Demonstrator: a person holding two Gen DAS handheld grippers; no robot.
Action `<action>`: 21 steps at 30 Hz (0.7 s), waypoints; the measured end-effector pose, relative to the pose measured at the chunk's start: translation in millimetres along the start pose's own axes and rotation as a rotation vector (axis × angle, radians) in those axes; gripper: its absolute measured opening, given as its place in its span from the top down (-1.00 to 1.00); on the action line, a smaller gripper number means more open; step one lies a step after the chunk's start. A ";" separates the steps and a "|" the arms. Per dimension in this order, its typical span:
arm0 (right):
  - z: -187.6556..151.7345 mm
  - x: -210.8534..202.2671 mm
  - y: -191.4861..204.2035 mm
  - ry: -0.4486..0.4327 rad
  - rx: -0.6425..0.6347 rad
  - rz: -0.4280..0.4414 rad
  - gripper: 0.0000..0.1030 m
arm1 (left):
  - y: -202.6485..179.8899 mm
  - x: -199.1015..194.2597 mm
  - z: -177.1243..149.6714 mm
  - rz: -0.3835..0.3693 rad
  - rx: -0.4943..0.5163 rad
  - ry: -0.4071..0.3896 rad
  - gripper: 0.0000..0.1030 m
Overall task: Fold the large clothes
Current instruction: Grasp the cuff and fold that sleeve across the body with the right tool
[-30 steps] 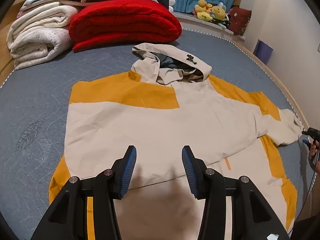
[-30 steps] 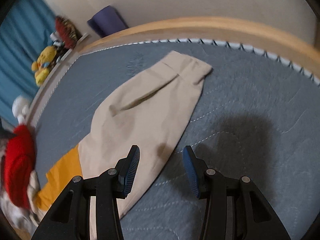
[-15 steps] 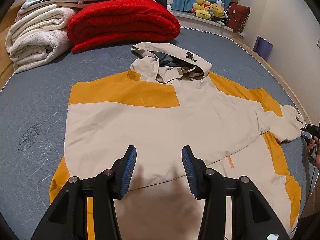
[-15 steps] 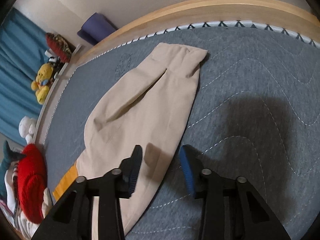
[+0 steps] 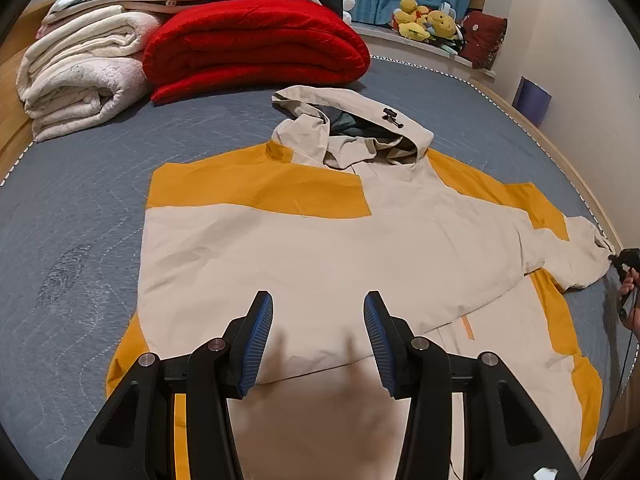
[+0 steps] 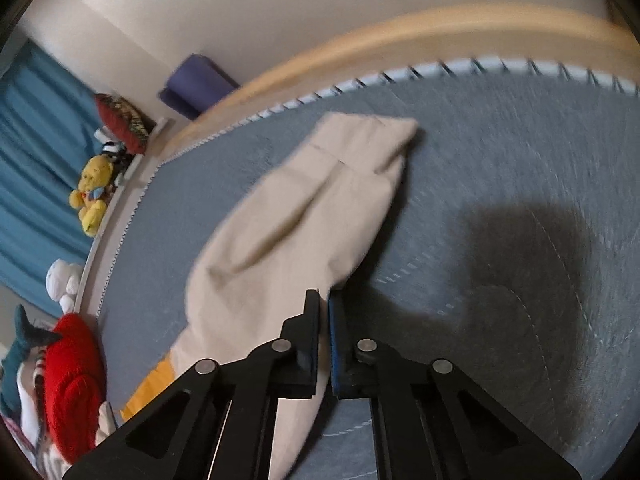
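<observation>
The jacket looks light, limp and slippery — best taken by edges. Lower centre, the right gripper has just been closing, now pinching the sleeve edge; the left gripper hangs half-open, empty.

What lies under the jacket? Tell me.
The jacket lies spread flat on the grey quilted bed cover, which shows all around it. Whatever sits beneath the jacket's middle is covered; one sleeve rests on the same cover.
</observation>
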State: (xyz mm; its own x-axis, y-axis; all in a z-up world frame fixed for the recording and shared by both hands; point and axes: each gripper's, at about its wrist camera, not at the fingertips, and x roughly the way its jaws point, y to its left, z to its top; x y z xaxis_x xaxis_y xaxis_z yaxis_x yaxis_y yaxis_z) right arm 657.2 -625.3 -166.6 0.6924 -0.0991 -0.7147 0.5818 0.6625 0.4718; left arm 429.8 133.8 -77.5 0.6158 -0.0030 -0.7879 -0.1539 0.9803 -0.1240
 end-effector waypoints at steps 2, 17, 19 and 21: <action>0.0 -10.7 19.4 -0.032 -0.039 0.005 0.95 | 2.8 -2.3 1.4 0.000 -0.013 -0.007 0.15; -169.0 -129.3 316.2 -0.009 -0.714 0.438 0.95 | 64.6 -26.8 11.4 0.004 -0.204 -0.031 0.15; -225.7 -150.5 354.5 0.058 -0.813 0.535 0.95 | 75.8 -32.2 13.5 0.004 -0.231 -0.038 0.15; -278.4 -165.0 378.0 0.143 -0.891 0.612 0.95 | 84.5 -36.6 14.5 0.007 -0.249 -0.043 0.15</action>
State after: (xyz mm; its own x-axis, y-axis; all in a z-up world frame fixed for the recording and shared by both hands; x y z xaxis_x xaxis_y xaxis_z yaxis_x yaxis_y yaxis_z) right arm 644.0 -151.8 -14.1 0.6702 0.4792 -0.5667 -0.4024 0.8762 0.2651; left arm 405.4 219.6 -50.4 0.6454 0.0172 -0.7636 -0.3407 0.9012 -0.2677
